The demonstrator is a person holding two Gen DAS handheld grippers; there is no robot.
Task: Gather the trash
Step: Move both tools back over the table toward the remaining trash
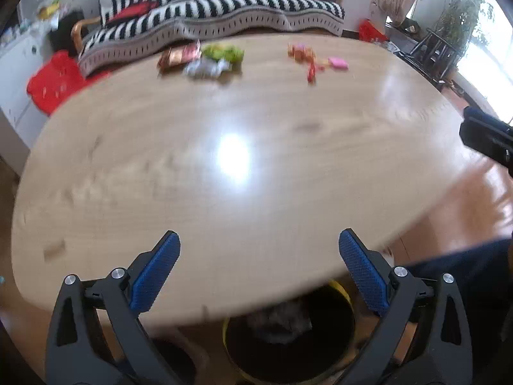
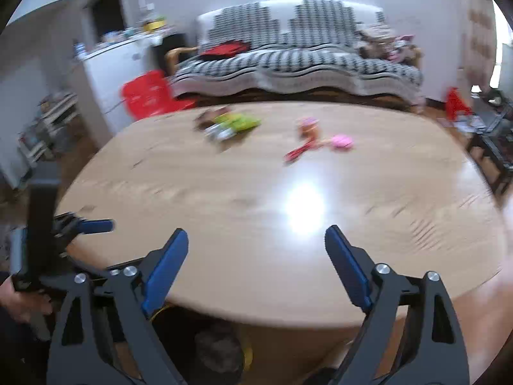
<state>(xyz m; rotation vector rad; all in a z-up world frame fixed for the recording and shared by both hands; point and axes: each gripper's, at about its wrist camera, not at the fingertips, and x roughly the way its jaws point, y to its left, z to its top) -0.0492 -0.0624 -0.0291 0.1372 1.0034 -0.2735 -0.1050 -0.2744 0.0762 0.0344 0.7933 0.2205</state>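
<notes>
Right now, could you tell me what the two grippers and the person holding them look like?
Both the left gripper and right gripper have black angular frames with silver bolts and textured blue pads. The person wears dark blue clothing.

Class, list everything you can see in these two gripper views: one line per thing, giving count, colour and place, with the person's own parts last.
table: one, light wood, oval, fills the middle
wrappers: a blurred pile, brown, green and silvery, far left of the table
small trash: a few pieces, orange, red and pink, far right of the table
bin: one, dark with a yellow rim, on the floor below the near table edge, crumpled trash inside
sofa: one, black-and-white striped cover, behind the table
red bags: several, on the floor left of the sofa
left gripper: black, blue pads, open, empty
right gripper: black, blue pads, open, empty
</notes>
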